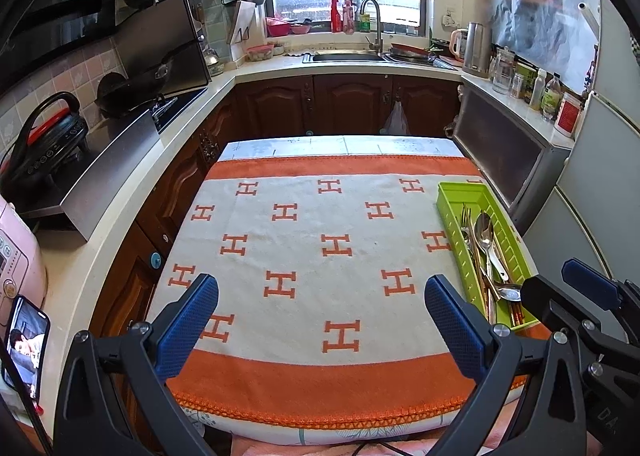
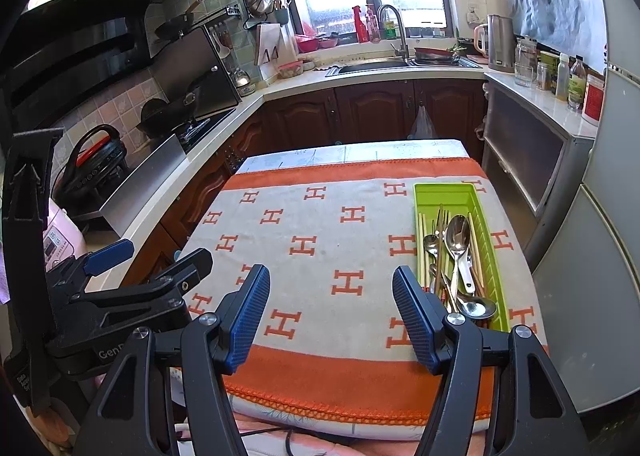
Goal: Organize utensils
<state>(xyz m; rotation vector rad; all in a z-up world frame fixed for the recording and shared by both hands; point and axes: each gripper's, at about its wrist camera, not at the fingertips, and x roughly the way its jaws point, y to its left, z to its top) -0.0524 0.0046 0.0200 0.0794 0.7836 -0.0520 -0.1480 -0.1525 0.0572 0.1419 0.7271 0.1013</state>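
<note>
A green slotted utensil tray (image 1: 456,195) (image 2: 444,193) lies on the right side of a table covered by an orange-and-cream cloth (image 1: 312,248) (image 2: 320,256). In it lie metal spoons (image 1: 486,232) (image 2: 458,236), a fork (image 2: 440,221) and chopsticks (image 2: 421,248). My left gripper (image 1: 322,296) is open and empty above the near part of the cloth. My right gripper (image 2: 330,284) is open and empty, just left of the tray's near end. The right gripper also shows at the right edge of the left wrist view (image 1: 560,288), and the left gripper at the left of the right wrist view (image 2: 160,256).
A counter runs along the left with a stove (image 2: 200,123), a black multicooker (image 1: 44,143), a pink appliance (image 1: 16,256) and a phone (image 1: 26,344). A sink (image 1: 348,55) is at the back. A grey cabinet (image 1: 504,151) and fridge (image 2: 592,256) stand right of the table.
</note>
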